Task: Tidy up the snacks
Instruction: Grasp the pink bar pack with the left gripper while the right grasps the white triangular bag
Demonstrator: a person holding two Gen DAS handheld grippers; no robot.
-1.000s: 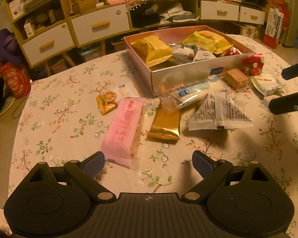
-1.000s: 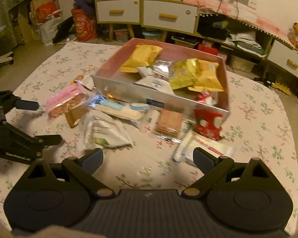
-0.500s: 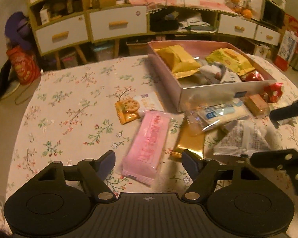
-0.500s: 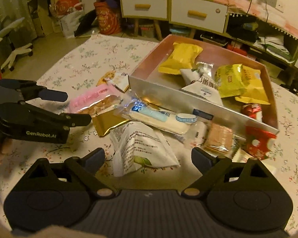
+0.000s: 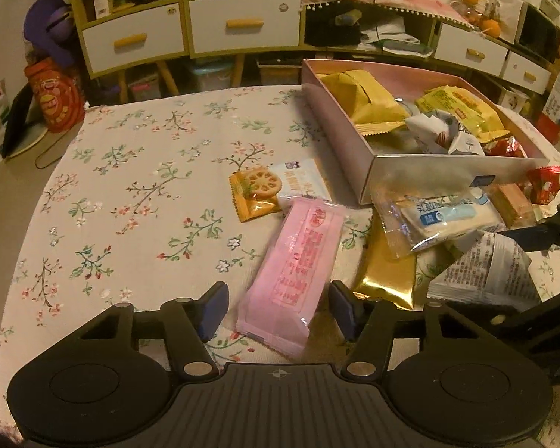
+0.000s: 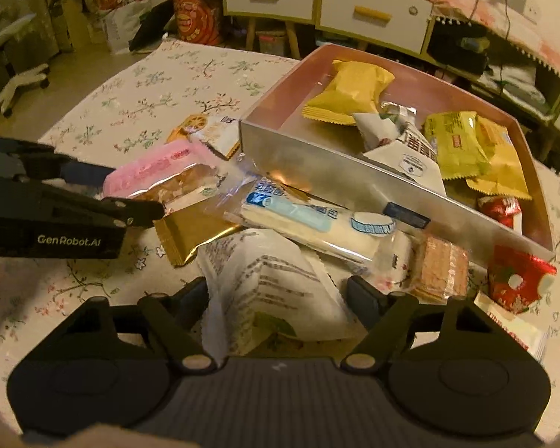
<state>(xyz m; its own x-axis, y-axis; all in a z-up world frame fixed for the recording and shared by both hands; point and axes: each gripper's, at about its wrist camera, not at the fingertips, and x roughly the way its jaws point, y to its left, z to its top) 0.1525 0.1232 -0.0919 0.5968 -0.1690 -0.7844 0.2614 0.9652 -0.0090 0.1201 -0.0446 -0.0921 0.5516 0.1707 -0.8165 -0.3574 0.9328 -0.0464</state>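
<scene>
A pink snack packet [image 5: 295, 272] lies on the floral tablecloth between the fingers of my left gripper [image 5: 278, 311]. Its jaws are closing, and a little gap shows on both sides of the packet. In the right wrist view a white printed packet [image 6: 272, 280] lies between the fingers of my right gripper [image 6: 278, 298]. Those jaws are closing too, with the pads close beside the packet and not visibly squeezing it. A pink-lined box [image 5: 429, 171] at the right holds yellow and white snack bags.
Loose snacks crowd the box's front wall: a gold packet [image 5: 388, 280], a clear-wrapped white and blue bar [image 5: 440, 220], an orange lotus-chip packet [image 5: 255, 194], a brown wafer [image 5: 513, 205] and a red packet [image 5: 543, 186]. Drawers and shelves stand behind the table.
Both grippers have come down over the snacks and narrowed their jaws. The pink packet now sits between the left fingers and the white packet between the right fingers.
</scene>
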